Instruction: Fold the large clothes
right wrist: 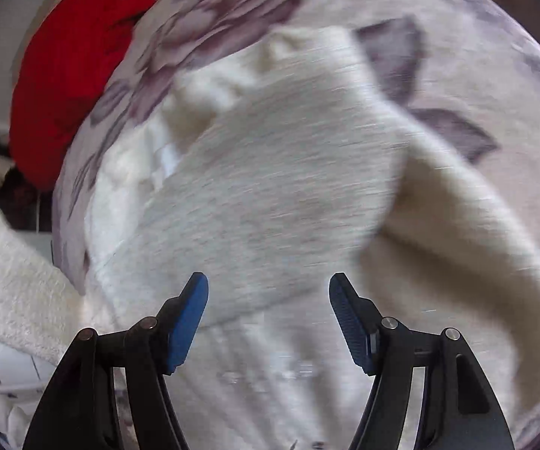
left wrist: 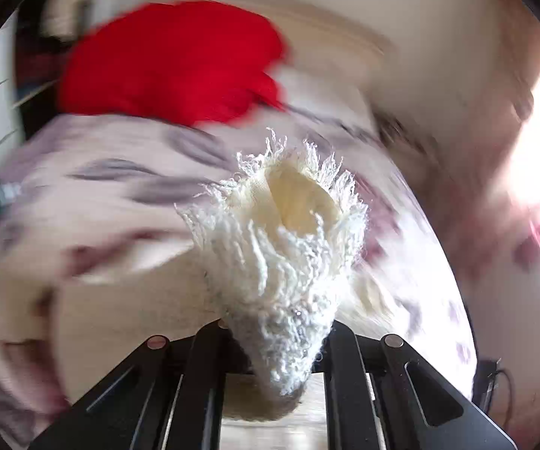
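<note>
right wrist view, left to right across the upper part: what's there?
red garment → floral bedspread → cream fuzzy garment → floral bedspread again, leaf print. Right gripper is open over the cream garment.

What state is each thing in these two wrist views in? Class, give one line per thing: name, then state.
Left hand-held gripper: shut on the cream fuzzy garment.
Right hand-held gripper: open, nothing between its pads.
Cream fuzzy garment: rumpled, partly lifted, not yet folded.
Red garment: bunched in a heap at the bed's edge.
Floral bedspread: spread out under the clothes.
</note>
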`<state>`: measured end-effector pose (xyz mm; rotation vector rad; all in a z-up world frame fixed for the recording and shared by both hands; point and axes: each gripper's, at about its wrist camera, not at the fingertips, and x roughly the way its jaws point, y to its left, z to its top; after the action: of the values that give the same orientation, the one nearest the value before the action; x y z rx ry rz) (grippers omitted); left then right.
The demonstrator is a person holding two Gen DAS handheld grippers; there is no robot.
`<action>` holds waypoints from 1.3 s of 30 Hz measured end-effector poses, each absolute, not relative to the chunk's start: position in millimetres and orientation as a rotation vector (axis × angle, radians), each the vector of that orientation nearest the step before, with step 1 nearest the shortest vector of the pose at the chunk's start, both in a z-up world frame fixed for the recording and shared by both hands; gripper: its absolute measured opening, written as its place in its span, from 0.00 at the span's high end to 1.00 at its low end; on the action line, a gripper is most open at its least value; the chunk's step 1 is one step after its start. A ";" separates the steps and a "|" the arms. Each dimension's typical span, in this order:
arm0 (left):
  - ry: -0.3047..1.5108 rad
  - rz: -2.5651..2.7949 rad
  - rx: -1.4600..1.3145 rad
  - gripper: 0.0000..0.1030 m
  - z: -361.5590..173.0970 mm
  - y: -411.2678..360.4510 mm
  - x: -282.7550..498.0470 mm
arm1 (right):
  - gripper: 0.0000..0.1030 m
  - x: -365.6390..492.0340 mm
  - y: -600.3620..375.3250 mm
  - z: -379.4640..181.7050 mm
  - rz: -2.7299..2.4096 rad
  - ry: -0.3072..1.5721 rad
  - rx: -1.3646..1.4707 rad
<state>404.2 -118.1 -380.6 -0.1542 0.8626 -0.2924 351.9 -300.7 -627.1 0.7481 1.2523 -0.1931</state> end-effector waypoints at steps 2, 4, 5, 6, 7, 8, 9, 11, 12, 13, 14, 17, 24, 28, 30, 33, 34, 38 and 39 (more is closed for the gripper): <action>0.903 -0.362 -0.096 0.93 -400.7 -178.1 401.4 | 0.33 334.0 -339.2 -628.4 -0.241 1.255 0.758; 0.952 -0.393 -0.023 0.92 -424.9 -231.1 399.9 | 0.33 324.3 -360.8 -629.1 -0.265 1.260 0.763; 0.993 -0.407 0.002 0.92 -439.0 -250.6 401.7 | 0.33 318.7 -374.8 -629.6 -0.274 1.267 0.762; 1.045 -0.399 0.022 0.92 -457.9 -261.4 405.7 | 0.33 312.0 -388.7 -629.6 -0.277 1.276 0.761; 1.088 -0.382 0.047 0.91 -465.3 -277.9 405.6 | 0.33 306.6 -398.4 -629.2 -0.276 1.280 0.759; 1.141 -0.365 0.076 0.90 -479.8 -287.4 404.4 | 0.33 302.2 -411.1 -625.7 -0.273 1.287 0.751; 1.185 -0.341 0.106 0.87 -493.0 -295.5 404.5 | 0.33 298.9 -419.2 -623.7 -0.266 1.290 0.746; 1.221 -0.321 0.138 0.76 -503.3 -286.4 405.7 | 0.33 292.1 -431.7 -619.4 -0.252 1.292 0.740; 1.240 -0.337 0.135 0.58 -502.4 -287.1 402.2 | 0.33 288.3 -439.6 -616.6 -0.242 1.291 0.737; 1.240 -0.349 0.132 0.33 -502.8 -280.5 399.7 | 0.33 286.0 -446.9 -613.6 -0.232 1.289 0.738; 1.232 -0.364 0.128 0.21 -499.0 -274.2 398.8 | 0.33 285.7 -453.9 -610.2 -0.228 1.289 0.739; 1.224 -0.394 0.092 0.08 -476.2 -247.5 381.3 | 0.33 293.4 -470.9 -597.6 -0.194 1.274 0.756; 1.199 -0.102 0.126 0.08 -464.4 -111.1 382.4 | 0.29 371.8 -448.7 -585.6 0.030 1.273 0.792; 1.206 0.137 0.080 0.08 -470.5 -19.1 399.3 | 0.29 432.8 -400.4 -607.8 0.142 1.347 0.694; 1.211 0.233 0.032 0.08 -477.4 21.6 409.5 | 0.29 452.2 -378.5 -623.7 0.182 1.409 0.669; 1.193 0.292 -0.038 0.08 -480.2 55.3 420.7 | 0.93 465.8 -355.2 -626.9 0.180 1.430 0.568; 1.190 0.294 -0.059 0.08 -481.4 60.5 423.1 | 0.94 466.1 -354.8 -618.8 0.161 1.393 0.553; 1.215 0.287 -0.111 0.08 -501.6 68.1 440.2 | 0.94 469.0 -376.6 -583.9 0.097 1.240 0.591; 1.230 0.284 -0.098 0.08 -509.0 65.8 443.8 | 0.94 472.0 -380.7 -584.1 0.085 1.234 0.591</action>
<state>443.8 65.8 -509.0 -0.0985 1.2304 0.2843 472.0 -380.7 -584.1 0.5915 1.2338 0.0848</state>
